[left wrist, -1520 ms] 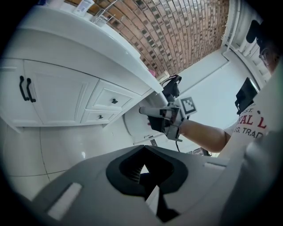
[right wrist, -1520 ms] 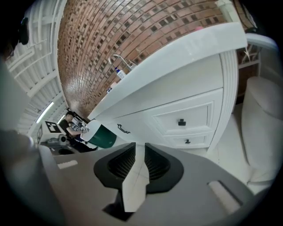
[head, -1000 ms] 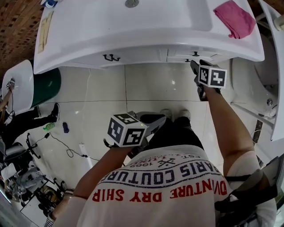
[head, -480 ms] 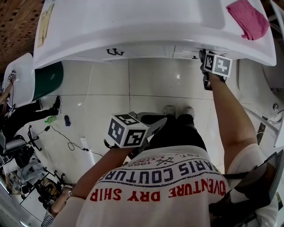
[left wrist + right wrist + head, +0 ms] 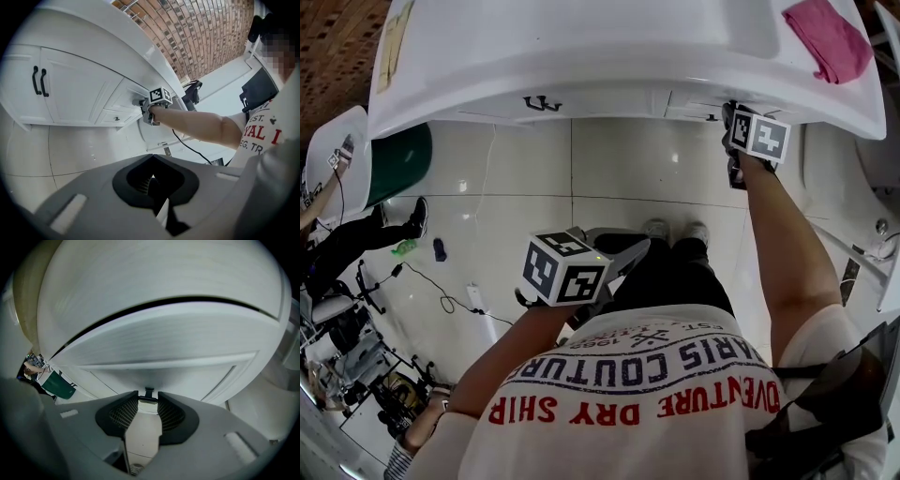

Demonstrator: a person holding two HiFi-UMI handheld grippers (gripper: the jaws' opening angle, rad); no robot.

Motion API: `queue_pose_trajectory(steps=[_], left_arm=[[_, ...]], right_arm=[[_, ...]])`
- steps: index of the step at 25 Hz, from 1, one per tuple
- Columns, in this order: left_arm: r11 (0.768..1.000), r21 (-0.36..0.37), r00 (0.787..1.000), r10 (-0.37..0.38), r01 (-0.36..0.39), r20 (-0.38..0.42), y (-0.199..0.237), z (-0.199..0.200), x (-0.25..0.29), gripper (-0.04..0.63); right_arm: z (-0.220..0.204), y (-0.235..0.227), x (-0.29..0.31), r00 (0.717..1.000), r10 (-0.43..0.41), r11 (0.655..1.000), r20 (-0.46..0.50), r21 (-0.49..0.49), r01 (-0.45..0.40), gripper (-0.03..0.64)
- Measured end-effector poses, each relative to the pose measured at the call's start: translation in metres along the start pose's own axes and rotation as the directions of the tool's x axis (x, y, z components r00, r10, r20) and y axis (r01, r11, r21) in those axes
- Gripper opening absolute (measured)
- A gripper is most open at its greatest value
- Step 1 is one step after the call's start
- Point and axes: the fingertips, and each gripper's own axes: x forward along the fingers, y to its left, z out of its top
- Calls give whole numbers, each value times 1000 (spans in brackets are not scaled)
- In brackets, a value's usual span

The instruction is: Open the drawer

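The white vanity's top drawer [image 5: 694, 103] sits just under the counter edge at the right, with a small dark handle [image 5: 149, 393] on its front [image 5: 178, 366]. My right gripper [image 5: 729, 114] is up against that front, and its jaws are closing with the handle between the pads [image 5: 125, 412], which touch its two ends. The left gripper view shows the same right gripper [image 5: 143, 105] at the drawer [image 5: 130, 96]. My left gripper [image 5: 633, 255] hangs low in front of the person's body, away from the cabinet, shut with nothing in it [image 5: 152, 180].
Left of the drawer are two cabinet doors with black handles [image 5: 542, 103]. A lower drawer with a knob [image 5: 116, 118] sits beneath. A pink cloth [image 5: 830, 37] lies on the counter. A green bin [image 5: 398, 169] stands left, a white fixture [image 5: 862, 216] right, cables [image 5: 450, 309] on the tiled floor.
My right gripper moved in and down from just below the cabinet to the drawer front under the counter edge. The left gripper stayed where it was.
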Motion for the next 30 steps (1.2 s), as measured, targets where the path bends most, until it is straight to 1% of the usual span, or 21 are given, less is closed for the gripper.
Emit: queue_pose_trajectory(steps=[4, 7, 12, 20, 30], left_arm=[[1000, -4, 1000, -1, 1, -1, -2, -4, 1, -3], [1000, 3, 1000, -5, 5, -2, -5, -6, 2, -3], [1000, 6, 1000, -17, 17, -4, -10, -9, 6, -3], [1000, 8, 1000, -18, 18, -10, -15, -20, 8, -3], [999, 24, 1000, -23, 23, -8, -20, -24, 10, -3]], right_arm=[[-4, 0, -4, 1000, -8, 1000, -8, -7, 8, 132], [-15, 3, -9, 1000, -2, 1000, -10, -12, 2, 132], [-44, 5, -23, 1000, -8, 1000, -5, 0, 8, 132], [-98, 12, -48, 998, 2, 1000, -56, 0, -2, 132], [-139, 16, -70, 997, 6, 1000, -79, -5, -7, 132]])
